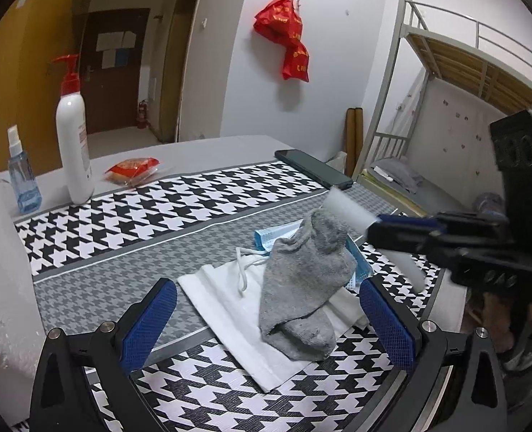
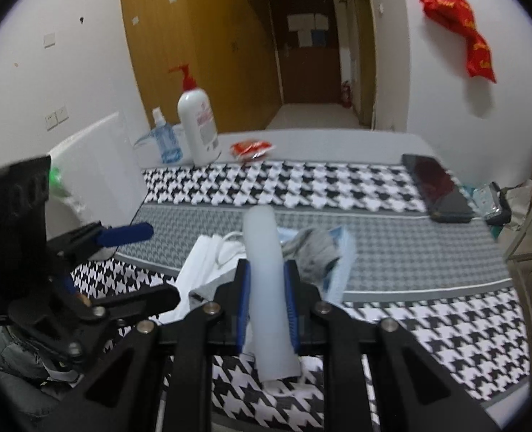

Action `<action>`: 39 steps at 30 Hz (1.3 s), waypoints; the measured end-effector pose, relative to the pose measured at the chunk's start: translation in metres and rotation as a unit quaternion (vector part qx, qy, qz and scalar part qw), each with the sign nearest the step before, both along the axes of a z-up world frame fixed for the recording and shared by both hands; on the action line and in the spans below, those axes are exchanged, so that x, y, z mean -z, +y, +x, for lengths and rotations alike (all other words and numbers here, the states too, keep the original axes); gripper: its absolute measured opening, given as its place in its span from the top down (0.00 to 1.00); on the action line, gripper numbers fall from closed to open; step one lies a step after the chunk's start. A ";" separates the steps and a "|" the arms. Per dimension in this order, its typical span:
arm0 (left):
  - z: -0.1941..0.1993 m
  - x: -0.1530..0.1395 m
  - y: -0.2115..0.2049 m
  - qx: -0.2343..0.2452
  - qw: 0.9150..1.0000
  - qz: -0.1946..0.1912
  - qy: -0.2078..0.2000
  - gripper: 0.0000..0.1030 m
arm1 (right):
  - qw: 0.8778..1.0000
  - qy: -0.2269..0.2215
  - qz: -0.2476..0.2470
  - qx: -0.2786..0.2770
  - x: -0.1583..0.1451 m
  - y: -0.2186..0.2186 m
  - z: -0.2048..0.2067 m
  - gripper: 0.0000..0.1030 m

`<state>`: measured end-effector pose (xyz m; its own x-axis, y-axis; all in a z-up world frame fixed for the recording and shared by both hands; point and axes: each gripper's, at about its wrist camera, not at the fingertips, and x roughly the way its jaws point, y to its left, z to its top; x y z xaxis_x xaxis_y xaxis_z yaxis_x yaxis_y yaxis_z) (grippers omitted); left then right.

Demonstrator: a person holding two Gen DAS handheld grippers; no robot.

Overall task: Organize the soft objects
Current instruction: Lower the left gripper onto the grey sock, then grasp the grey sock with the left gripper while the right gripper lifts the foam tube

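A grey sock [image 1: 303,284] lies on a folded white cloth [image 1: 226,309], over a blue face mask [image 1: 271,237], on the houndstooth mat [image 1: 158,212]. My left gripper [image 1: 266,320] is open, its blue pads either side of the sock's toe end. My right gripper [image 2: 266,298] is shut on a white foam tube [image 2: 266,288]. In the left wrist view the tube [image 1: 352,212] reaches in from the right, its tip by the sock's cuff. The sock [image 2: 316,248], cloth [image 2: 201,262] and mask [image 2: 341,262] lie just beyond the right gripper.
A white pump bottle [image 1: 73,144], a blue spray bottle [image 1: 23,180] and a red snack packet [image 1: 132,169] stand at the mat's far left. A black phone [image 1: 312,172] lies at the far right edge. A bunk bed [image 1: 445,72] stands to the right.
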<state>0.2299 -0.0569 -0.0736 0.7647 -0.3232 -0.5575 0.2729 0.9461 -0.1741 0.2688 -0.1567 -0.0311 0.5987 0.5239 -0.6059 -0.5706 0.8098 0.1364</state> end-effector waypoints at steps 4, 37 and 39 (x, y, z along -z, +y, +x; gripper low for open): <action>0.005 0.002 -0.009 0.009 1.000 0.012 0.012 0.01 | 1.000 -0.004 0.013 0.019 0.000 -0.015 -0.006 0.79; 0.051 0.037 -0.041 0.032 0.988 0.086 0.123 0.44 | 0.996 0.005 0.041 0.084 0.003 -0.061 -0.024 0.78; 0.051 0.037 -0.040 0.027 0.988 0.087 0.121 0.48 | 0.996 0.006 0.041 0.084 0.003 -0.060 -0.024 0.78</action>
<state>0.2809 -0.0972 -0.1110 0.5861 -0.2432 -0.7729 0.2937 0.9528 -0.0771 0.2447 -0.2169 -0.0340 0.6753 0.4642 -0.5732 -0.4256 0.8799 0.2112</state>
